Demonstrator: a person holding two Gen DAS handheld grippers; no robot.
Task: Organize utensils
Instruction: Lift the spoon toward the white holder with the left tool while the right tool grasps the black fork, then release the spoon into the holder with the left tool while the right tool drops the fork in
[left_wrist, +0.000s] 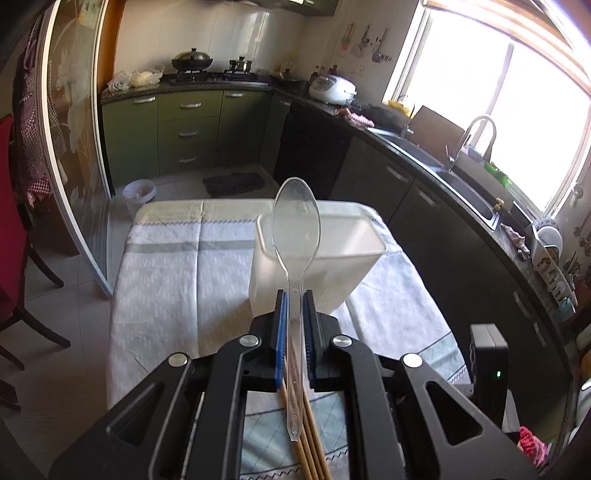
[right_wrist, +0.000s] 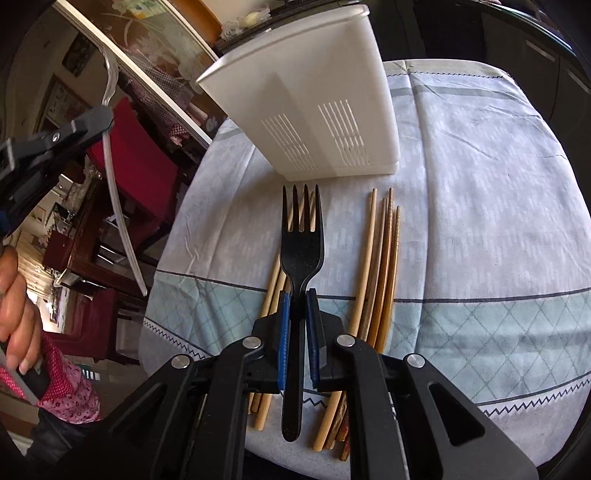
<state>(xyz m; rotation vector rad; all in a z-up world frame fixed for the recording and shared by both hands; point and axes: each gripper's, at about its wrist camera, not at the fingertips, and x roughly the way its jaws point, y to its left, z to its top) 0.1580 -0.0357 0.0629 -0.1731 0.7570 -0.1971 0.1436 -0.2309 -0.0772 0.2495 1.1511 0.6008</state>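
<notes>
My left gripper (left_wrist: 294, 297) is shut on the handle of a clear plastic spoon (left_wrist: 295, 218), bowl up, held in the air just in front of the white utensil holder (left_wrist: 343, 269). My right gripper (right_wrist: 297, 297) is shut on the handle of a black plastic fork (right_wrist: 302, 243), tines pointing toward the white utensil holder (right_wrist: 317, 110). Several wooden chopsticks (right_wrist: 384, 266) lie on the cloth under and to the right of the fork. From the right wrist, the left gripper (right_wrist: 96, 117) with the clear spoon (right_wrist: 114, 192) shows at the left edge.
The small table (left_wrist: 177, 280) wears a white and pale blue cloth. Green kitchen cabinets, a counter with a sink (left_wrist: 469, 188) and a window run along the right. A red chair (right_wrist: 129, 162) stands left of the table. A person's hand (right_wrist: 14, 295) holds the left gripper.
</notes>
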